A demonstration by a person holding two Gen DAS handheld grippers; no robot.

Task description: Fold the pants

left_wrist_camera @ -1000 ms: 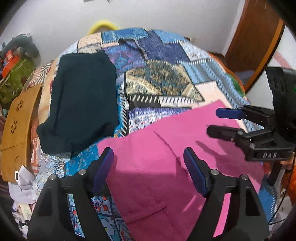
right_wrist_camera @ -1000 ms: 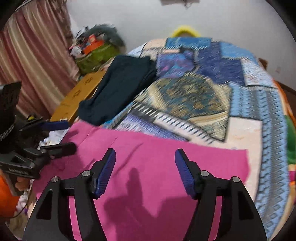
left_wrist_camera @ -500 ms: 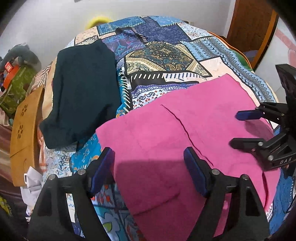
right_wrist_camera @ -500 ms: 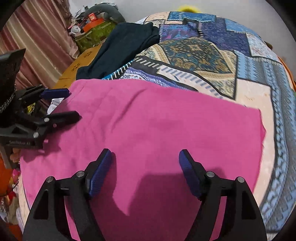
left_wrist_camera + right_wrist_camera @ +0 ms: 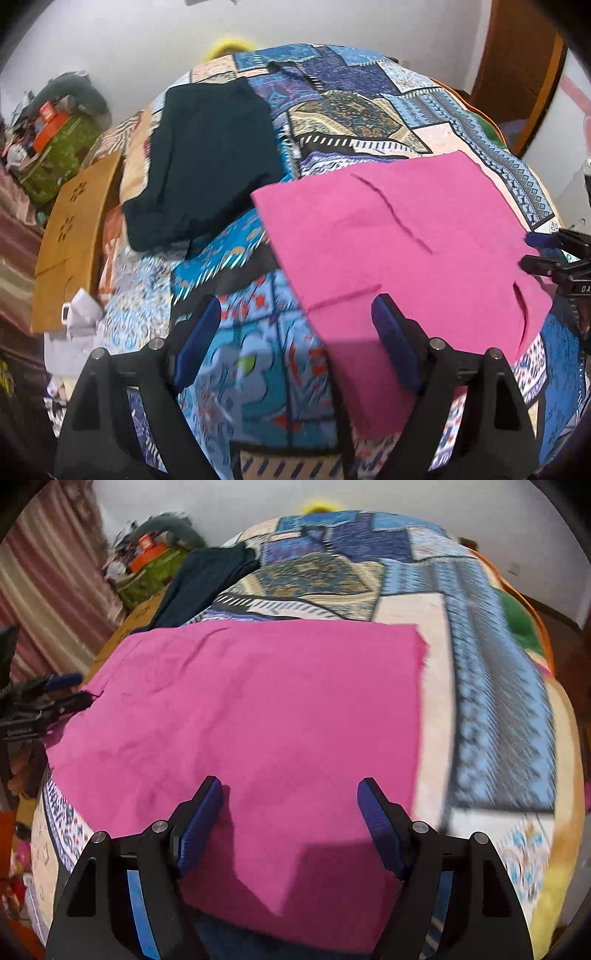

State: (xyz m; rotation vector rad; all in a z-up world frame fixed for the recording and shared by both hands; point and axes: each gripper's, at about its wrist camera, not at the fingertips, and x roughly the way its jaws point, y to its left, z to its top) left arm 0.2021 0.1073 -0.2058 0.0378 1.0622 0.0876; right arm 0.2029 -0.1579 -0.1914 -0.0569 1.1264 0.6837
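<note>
Both grippers are black plastic, the left gripper [image 5: 291, 332] and the right gripper [image 5: 290, 812] alike, with ribbed blue pads [image 5: 199, 823] lining the fingers. Round silver screws [image 5: 437, 344] sit at the finger joints, lower frame. The right one's frame shows light-blue strips [image 5: 135, 904] and white lettering at the left view's right edge.

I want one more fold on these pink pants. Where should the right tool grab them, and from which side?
Probably the near right corner of the pink pants, coming in low from the near edge. The right tool hangs open just above it, and that edge lies flat on the patchwork bedspread, so one finger can slide underneath.
</note>
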